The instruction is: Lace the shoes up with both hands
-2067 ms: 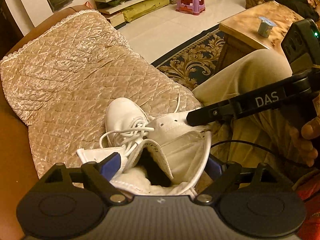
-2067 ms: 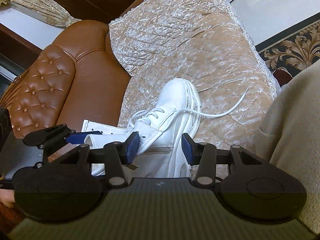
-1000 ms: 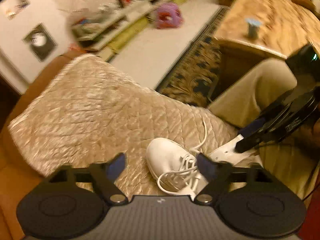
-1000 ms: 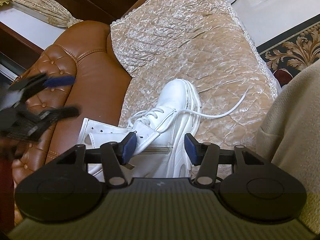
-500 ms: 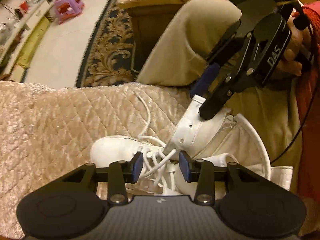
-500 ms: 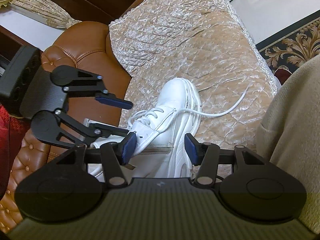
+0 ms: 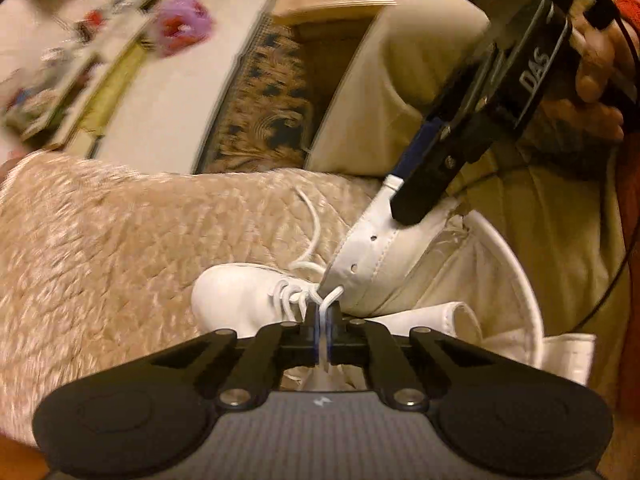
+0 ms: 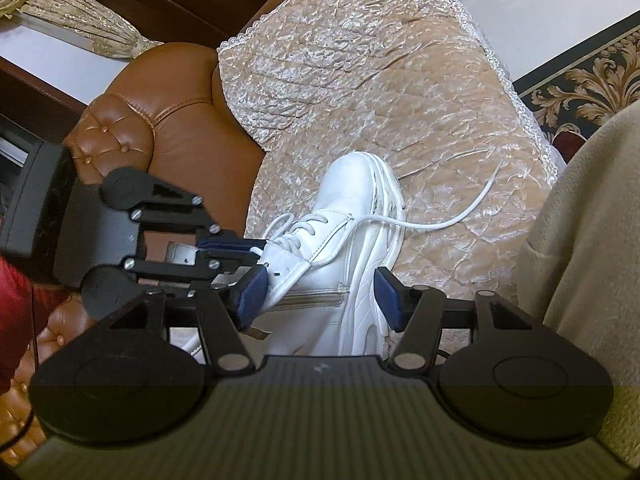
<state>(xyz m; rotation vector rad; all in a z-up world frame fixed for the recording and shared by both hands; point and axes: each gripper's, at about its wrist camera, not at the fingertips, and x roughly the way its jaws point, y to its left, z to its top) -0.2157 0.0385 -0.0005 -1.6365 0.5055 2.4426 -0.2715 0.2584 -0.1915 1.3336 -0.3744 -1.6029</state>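
A white high-top boot (image 8: 352,200) lies on a sofa with its toe pointing away in the right wrist view. My left gripper (image 7: 322,320) points down over the laced front (image 7: 288,294) and is shut on a loop of white lace (image 7: 334,294). The same gripper (image 8: 256,246) reaches in from the left in the right wrist view. My right gripper (image 8: 319,298) straddles the boot's upper; its jaws are opening, and the pads (image 8: 252,296) still touch the flap and the sole. That gripper (image 7: 408,184) props up the eyelet flap (image 7: 372,248). A loose lace end (image 8: 460,220) trails right.
The boot rests on a quilted beige cover (image 8: 360,60) over a brown leather sofa (image 8: 180,120). A person's leg in beige trousers (image 8: 592,260) is close on the right. Beyond lie a patterned carpet (image 8: 580,92), a wooden table (image 7: 340,0) and a purple stool (image 7: 180,24).
My left gripper came down over the boot's laces and closed from wide open onto a lace loop. My right gripper stayed in place and its jaws stand slightly wider.
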